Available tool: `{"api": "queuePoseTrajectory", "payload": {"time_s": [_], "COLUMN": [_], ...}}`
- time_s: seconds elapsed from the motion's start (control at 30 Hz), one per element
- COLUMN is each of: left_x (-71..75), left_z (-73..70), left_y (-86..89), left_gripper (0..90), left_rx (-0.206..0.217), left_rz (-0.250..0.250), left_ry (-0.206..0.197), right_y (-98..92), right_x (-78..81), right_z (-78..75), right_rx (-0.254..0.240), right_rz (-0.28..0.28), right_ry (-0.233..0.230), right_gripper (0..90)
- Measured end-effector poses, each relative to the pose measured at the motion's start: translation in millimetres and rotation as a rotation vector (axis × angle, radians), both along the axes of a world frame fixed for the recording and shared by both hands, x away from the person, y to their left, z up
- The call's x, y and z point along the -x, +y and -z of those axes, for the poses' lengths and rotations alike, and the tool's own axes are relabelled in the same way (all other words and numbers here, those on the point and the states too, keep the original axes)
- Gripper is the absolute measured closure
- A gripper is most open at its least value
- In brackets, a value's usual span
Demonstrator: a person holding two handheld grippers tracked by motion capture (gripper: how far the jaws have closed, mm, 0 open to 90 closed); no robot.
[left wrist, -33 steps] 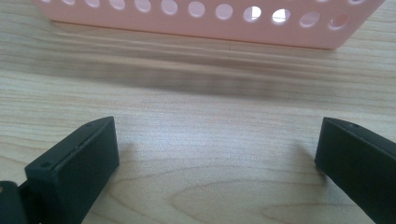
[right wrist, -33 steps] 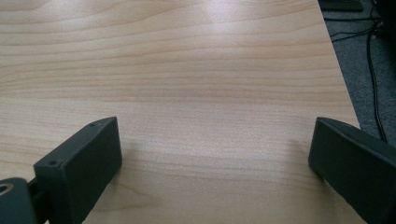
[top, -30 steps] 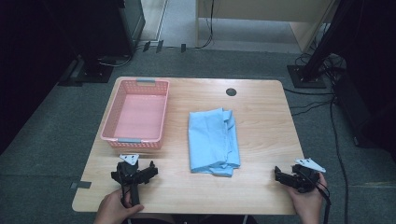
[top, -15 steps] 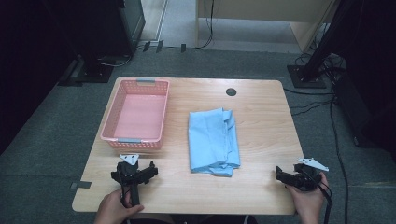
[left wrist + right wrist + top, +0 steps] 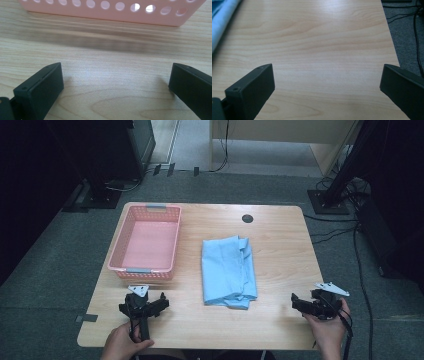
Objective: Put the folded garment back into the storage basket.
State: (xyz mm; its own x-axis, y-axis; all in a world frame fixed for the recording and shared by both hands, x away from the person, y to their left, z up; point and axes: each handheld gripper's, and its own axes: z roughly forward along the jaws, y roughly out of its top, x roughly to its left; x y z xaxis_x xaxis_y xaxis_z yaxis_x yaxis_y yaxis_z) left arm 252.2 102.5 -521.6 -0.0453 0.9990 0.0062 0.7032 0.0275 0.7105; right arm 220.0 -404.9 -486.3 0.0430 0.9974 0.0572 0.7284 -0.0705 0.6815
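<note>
- The wooden tabletop sits on grey carpet, with a small dark round grommet near its far edge.
- A pink basket stands on the left half of the tabletop; it's got holes in the walls and nothing in it that I can see.
- A folded light blue cloth lies flat around the middle, just right of the basket and not touching it. Its near end looks a bit bunched.
- The left gripper is held by the left hand at the near left corner, just in front of the basket's near wall. Its fingers are spread wide with nothing between them but bare wood, and the left gripper view looks straight at the basket's perforated side.
- The right gripper is in the right hand at the near right edge, well apart from the cloth. Its fingers are wide open too and hold nothing.
- In the right gripper view the edge of the cloth peeks in at the top left, and some cables lie on the floor past the tabletop's right edge.
</note>
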Motion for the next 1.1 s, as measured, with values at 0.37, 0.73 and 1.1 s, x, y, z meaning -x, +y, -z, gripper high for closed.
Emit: {"api": "queuePoseTrajectory", "payload": {"time_s": [0.37,0.73,1.1], "left_x": [-0.1,0.0,0.0], "left_z": [0.1,0.0,0.0], "left_y": [0.0,-0.1,-0.2], "left_gripper": [0.0,0.0,0.0], "left_rx": [0.001,0.001,0.0], "left_rz": [0.0,-0.001,-0.002], "left_ry": [-0.001,-0.001,0.0], "right_y": [14.1,27.0,47.7], "right_x": [-19.2,-32.4,-48.6], "right_z": [-16.8,-28.2,-34.5], "right_rx": [-0.018,-0.026,-0.024], "right_rz": [-0.016,-0.04,-0.078], "right_ry": [-0.02,-0.032,-0.035], "right_gripper": [0.0,0.0,0.0]}}
